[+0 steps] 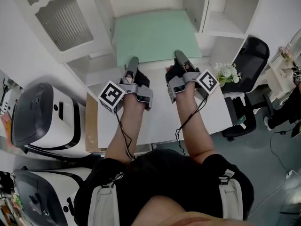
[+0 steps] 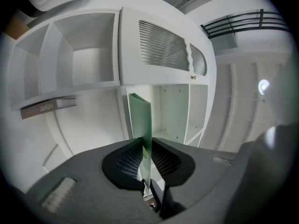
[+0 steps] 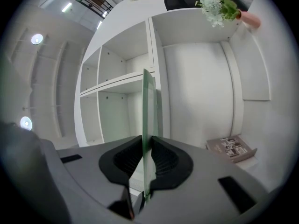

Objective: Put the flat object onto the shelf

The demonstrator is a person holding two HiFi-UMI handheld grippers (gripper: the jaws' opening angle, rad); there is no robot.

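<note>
A flat pale green board (image 1: 153, 34) is held level between both grippers, its far part reaching into the white shelf unit (image 1: 207, 13). My left gripper (image 1: 133, 62) is shut on the board's near left edge, and my right gripper (image 1: 180, 56) is shut on its near right edge. In the left gripper view the green board (image 2: 142, 120) shows edge-on, pinched between the left gripper's (image 2: 145, 150) pads. The right gripper view shows the same green board (image 3: 147, 106) edge-on in the right gripper's (image 3: 145, 153) grip.
A white desk surface (image 1: 160, 121) lies under my arms. White flowers (image 1: 226, 71) stand at the desk's right, beside a black office chair (image 1: 249, 60). A louvred cabinet door (image 1: 61, 18) is at the left. A book (image 3: 231, 148) lies in a compartment to the right.
</note>
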